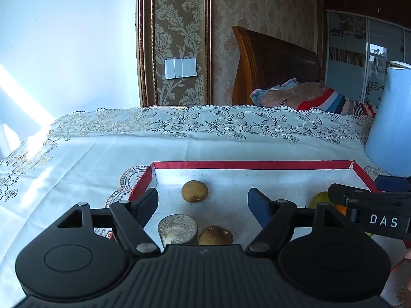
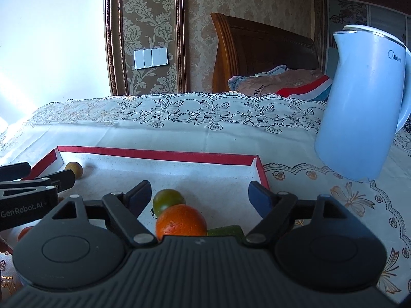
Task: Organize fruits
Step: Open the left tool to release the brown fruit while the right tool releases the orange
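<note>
A shallow white tray with a red rim (image 1: pixel 251 164) lies on the tablecloth. In the left wrist view my left gripper (image 1: pixel 203 198) hangs open over the tray's left part. A brown fruit (image 1: pixel 194 191) lies between its fingertips, untouched. A second brown fruit (image 1: pixel 215 234) and a pale round block (image 1: pixel 177 229) lie nearer the camera. In the right wrist view my right gripper (image 2: pixel 200 192) is open over the tray's (image 2: pixel 154 154) right part. A green tomato (image 2: pixel 168 200), an orange (image 2: pixel 181 222) and a green piece (image 2: pixel 226 231) lie between and below its fingers, none of them gripped.
A pale blue electric kettle (image 2: pixel 364 102) stands on the lace tablecloth (image 2: pixel 179 128), right of the tray. One brown fruit (image 2: pixel 74 170) sits in the tray's far left corner. The two grippers are side by side. A wooden bed headboard and bedding lie beyond the table.
</note>
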A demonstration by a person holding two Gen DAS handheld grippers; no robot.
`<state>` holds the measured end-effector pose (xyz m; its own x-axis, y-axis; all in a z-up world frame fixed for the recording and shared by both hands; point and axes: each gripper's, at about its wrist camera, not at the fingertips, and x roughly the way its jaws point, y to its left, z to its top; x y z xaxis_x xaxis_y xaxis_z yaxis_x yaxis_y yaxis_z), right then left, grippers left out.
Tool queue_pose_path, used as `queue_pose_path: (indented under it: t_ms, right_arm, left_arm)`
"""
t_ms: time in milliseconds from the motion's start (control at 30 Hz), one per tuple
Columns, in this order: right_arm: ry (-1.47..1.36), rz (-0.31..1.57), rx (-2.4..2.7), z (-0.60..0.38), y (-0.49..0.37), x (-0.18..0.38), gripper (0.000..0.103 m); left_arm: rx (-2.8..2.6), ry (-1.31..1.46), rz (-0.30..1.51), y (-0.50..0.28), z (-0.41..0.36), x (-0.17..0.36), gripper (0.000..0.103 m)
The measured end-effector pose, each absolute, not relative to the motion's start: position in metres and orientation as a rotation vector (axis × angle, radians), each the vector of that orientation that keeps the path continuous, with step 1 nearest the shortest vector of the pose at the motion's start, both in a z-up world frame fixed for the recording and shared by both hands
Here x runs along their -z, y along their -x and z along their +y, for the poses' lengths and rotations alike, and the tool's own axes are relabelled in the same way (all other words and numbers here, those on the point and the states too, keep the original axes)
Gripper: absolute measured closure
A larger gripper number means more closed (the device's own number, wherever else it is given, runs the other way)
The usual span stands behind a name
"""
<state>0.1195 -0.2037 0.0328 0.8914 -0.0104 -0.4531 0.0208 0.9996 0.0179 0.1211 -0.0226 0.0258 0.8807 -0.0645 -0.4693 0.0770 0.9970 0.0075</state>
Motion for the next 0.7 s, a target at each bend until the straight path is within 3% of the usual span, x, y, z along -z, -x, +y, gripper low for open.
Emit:
queue_pose_path:
  t_ms: [700]
  right_arm:
    - [-0.057, 0.472, -0.001, -0.209, -0.115, -0.036, 0.015]
  left_arm:
    - [0.134, -0.038, 0.48, -0.098, -0.021, -0.038, 0.026]
